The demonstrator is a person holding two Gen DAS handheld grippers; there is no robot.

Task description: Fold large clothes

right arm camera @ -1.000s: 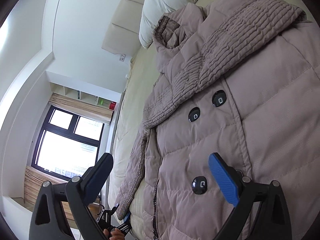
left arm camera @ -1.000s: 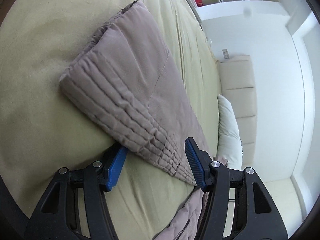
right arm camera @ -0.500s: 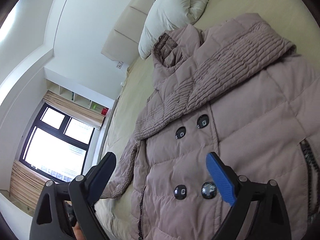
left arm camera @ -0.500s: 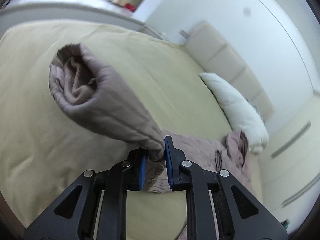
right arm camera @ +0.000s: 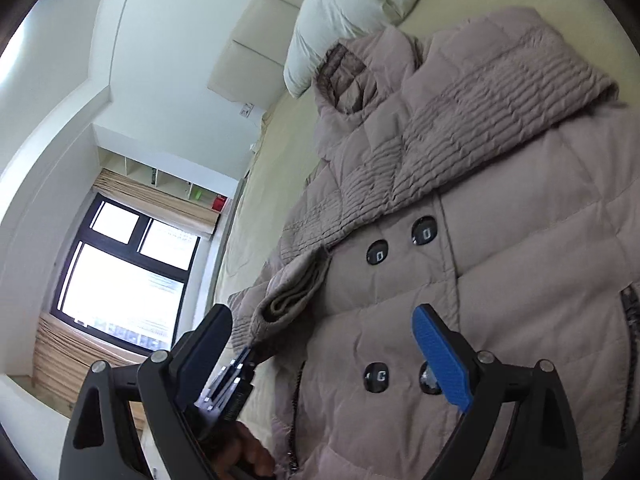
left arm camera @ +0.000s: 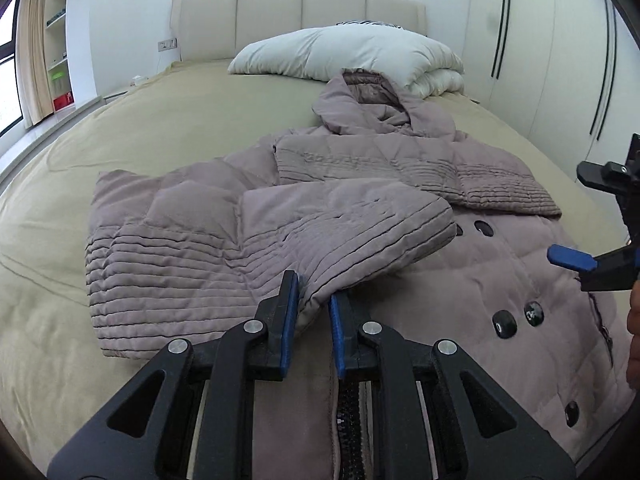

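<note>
A taupe quilted down coat (left arm camera: pixel 460 264) with dark buttons lies front-up on the bed; it also shows in the right wrist view (right arm camera: pixel 500 248). Its left sleeve (left arm camera: pixel 248 240) is folded across the chest, and the other sleeve (left arm camera: pixel 420 168) lies across near the hood. My left gripper (left arm camera: pixel 314 308) is shut on the left sleeve's cuff edge, just above the coat's zipper. My right gripper (right arm camera: pixel 324 344) is open and empty, hovering over the coat's lower front beside the buttons; it shows at the right edge of the left wrist view (left arm camera: pixel 588 240).
The coat rests on a beige bedsheet (left arm camera: pixel 160 128). A white folded duvet (left arm camera: pixel 352 54) lies by the padded headboard (left arm camera: pixel 296 20). White wardrobes (left arm camera: pixel 540 40) stand to the right, a window (right arm camera: pixel 120 280) and shelves to the left.
My left gripper closed on the sleeve cuff, lifted it off the sheet and carried it over onto the coat's front. My right gripper stayed open above the coat, shifting slightly.
</note>
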